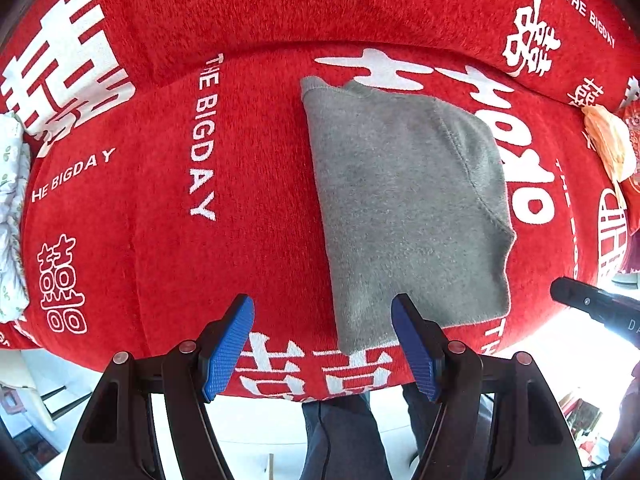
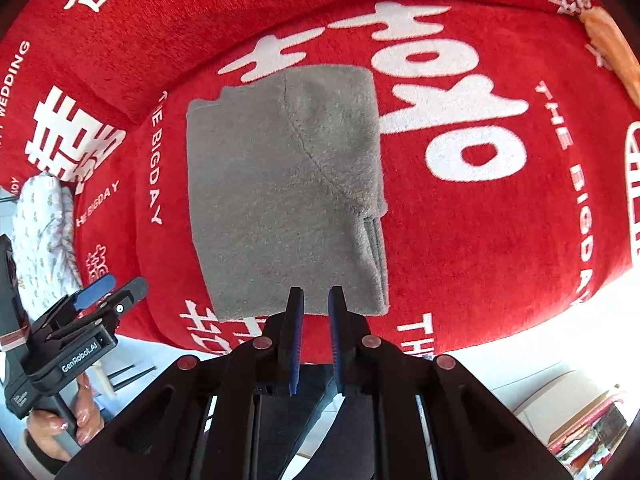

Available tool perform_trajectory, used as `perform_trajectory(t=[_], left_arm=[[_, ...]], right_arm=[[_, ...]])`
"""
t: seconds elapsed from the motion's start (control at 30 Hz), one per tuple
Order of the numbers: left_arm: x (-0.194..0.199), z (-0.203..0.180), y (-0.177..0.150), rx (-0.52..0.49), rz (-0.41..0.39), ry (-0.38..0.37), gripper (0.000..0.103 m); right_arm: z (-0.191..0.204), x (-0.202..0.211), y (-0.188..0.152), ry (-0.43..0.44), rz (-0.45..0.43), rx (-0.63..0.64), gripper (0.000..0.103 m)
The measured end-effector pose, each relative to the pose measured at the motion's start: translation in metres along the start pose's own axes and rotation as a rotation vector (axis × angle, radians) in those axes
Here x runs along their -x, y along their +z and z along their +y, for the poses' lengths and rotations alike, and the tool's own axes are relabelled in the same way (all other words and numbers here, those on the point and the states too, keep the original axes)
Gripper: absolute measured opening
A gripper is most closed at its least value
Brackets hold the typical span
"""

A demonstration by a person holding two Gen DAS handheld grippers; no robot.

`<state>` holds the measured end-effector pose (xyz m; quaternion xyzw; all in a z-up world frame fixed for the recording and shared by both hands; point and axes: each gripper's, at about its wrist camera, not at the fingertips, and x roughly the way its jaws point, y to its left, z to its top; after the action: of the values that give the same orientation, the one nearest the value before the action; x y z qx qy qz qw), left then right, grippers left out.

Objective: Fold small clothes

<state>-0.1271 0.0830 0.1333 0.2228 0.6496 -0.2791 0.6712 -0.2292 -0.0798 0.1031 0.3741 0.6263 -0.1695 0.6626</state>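
A grey fleece garment (image 1: 404,208) lies folded into a rectangle on the red sofa seat; it also shows in the right wrist view (image 2: 280,196). My left gripper (image 1: 322,312) is open and empty, held above the garment's near left corner. My right gripper (image 2: 316,300) hovers at the garment's near edge, its jaws a narrow gap apart with nothing between them. The right gripper's tip shows in the left wrist view (image 1: 576,296). The left gripper shows at the lower left of the right wrist view (image 2: 108,292).
The red sofa cover (image 1: 160,240) has white lettering and a raised backrest behind the seat. A white patterned cloth (image 1: 10,216) lies at the left end, an orange cloth (image 1: 608,140) at the right end. The seat's front edge drops to the floor (image 2: 540,364).
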Motion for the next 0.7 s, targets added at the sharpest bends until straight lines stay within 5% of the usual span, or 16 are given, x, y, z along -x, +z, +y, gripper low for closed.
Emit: perform_trajectory(t=[0.23,0.33,0.63,0.7], left_arm=[[0.021,0.005,-0.002,0.002,-0.015,0.016,0.073],[0.028,0.004,0.000,0.013,-0.038,0.035,0.093],[0.053,0.000,0.004,0.083,-0.091,0.084,0.093],[0.059,-0.002,0.003,0.085,-0.104,0.103,0.093]], right_arm=[[0.020,0.021,0.009,-0.039,-0.041,0.034,0.033],[0.023,0.027,0.014,-0.040,-0.046,0.044,0.040],[0.029,0.055,0.022,-0.078,-0.097,0.094,0.079],[0.032,0.061,0.022,-0.097,-0.114,0.110,0.081]])
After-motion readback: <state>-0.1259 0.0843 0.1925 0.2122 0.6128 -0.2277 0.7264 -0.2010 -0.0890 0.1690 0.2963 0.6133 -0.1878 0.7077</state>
